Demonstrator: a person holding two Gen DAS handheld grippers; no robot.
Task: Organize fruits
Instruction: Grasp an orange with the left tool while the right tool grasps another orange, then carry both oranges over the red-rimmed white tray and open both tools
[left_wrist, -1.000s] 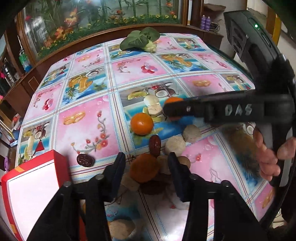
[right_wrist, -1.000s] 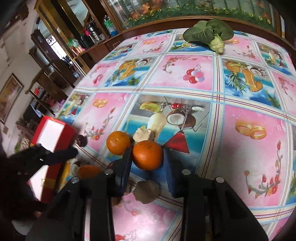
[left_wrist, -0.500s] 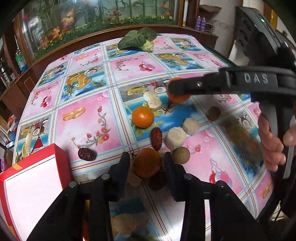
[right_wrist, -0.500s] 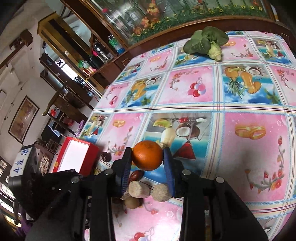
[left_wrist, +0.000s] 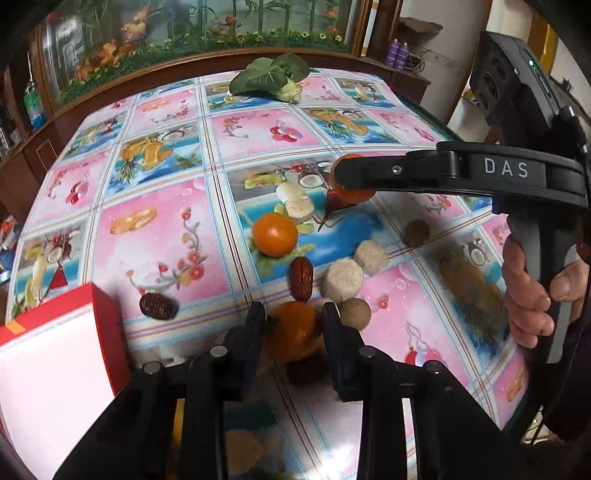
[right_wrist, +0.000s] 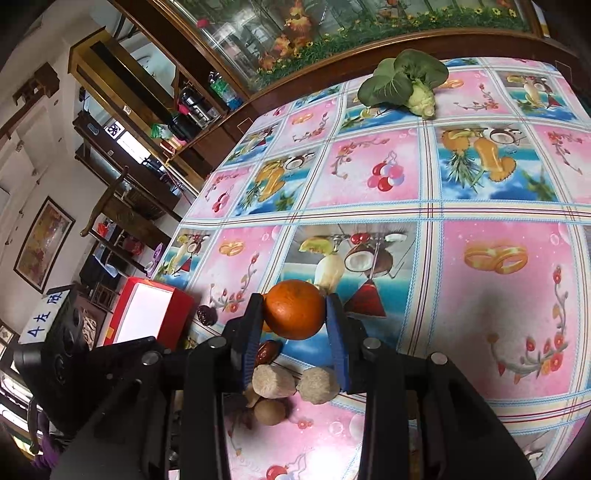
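Black two-finger grippers – silver screws, white "DAS" lettering, blue pads on one

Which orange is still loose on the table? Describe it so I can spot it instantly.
Start at the leafy green vegetable at the far edge of the table, then come straight toward the camera to the blue printed square. The loose orange sits there, just beyond an upright reddish date. No claw is on it.

Both black two-finger grippers are angled down. The left gripper has just been closing, an orange between its jaws. The right gripper is clamped on another orange, a bare hand wrapping its handle.
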